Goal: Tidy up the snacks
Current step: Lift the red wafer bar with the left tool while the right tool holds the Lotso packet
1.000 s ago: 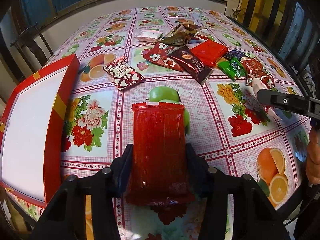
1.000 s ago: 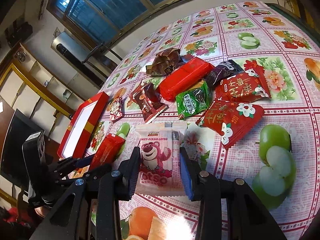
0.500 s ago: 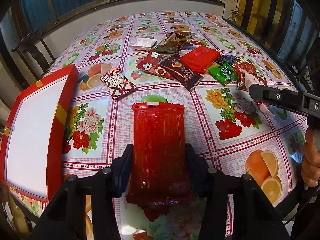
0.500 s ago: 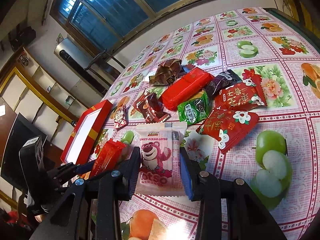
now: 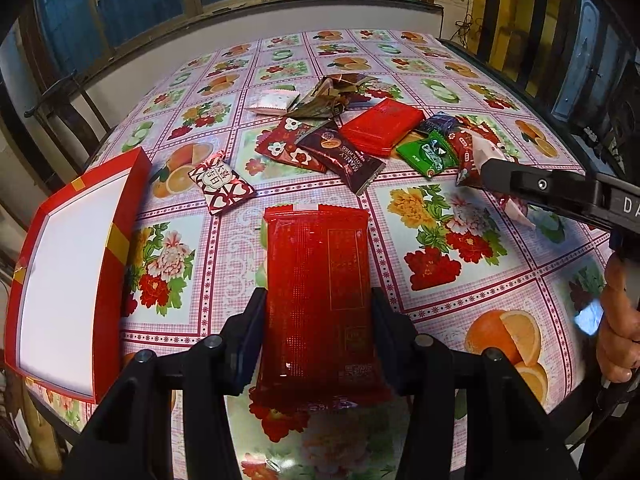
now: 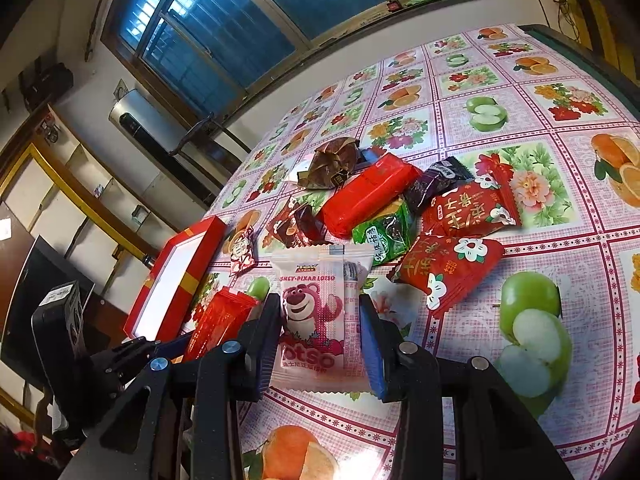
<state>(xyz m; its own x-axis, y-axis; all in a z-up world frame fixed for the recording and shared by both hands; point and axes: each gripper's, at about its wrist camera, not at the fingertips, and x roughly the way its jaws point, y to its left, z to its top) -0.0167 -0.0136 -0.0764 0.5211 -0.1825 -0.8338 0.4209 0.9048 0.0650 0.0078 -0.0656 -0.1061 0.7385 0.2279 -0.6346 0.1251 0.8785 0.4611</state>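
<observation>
Red packet (image 5: 318, 292): flat, sealed foil-type wrapper; judged light, thin and somewhat flexible, with a slick surface likely to slip under a loose hold; contents may crush, so moderate pressure is advised; best taken across its narrow width near the lower half, as it is now. Left gripper (image 5: 318, 332): jaws partly closed, pads pressing both long edges of the red packet; the packet is carried above the near edge of the tabletop (image 5: 460, 264), with the red box (image 5: 120, 208) at the left edge.

Pink packet (image 6: 322, 320): soft plastic pouch with crimped ends; judged light, pliable and puffy; grip across the middle, clear of the seams. Right gripper (image 6: 320, 340): jaws partly closed, clamping the pink packet by its sides, near the tabletop's front edge; remaining snacks (image 6: 400, 208) lie heaped toward the tabletop's middle.
</observation>
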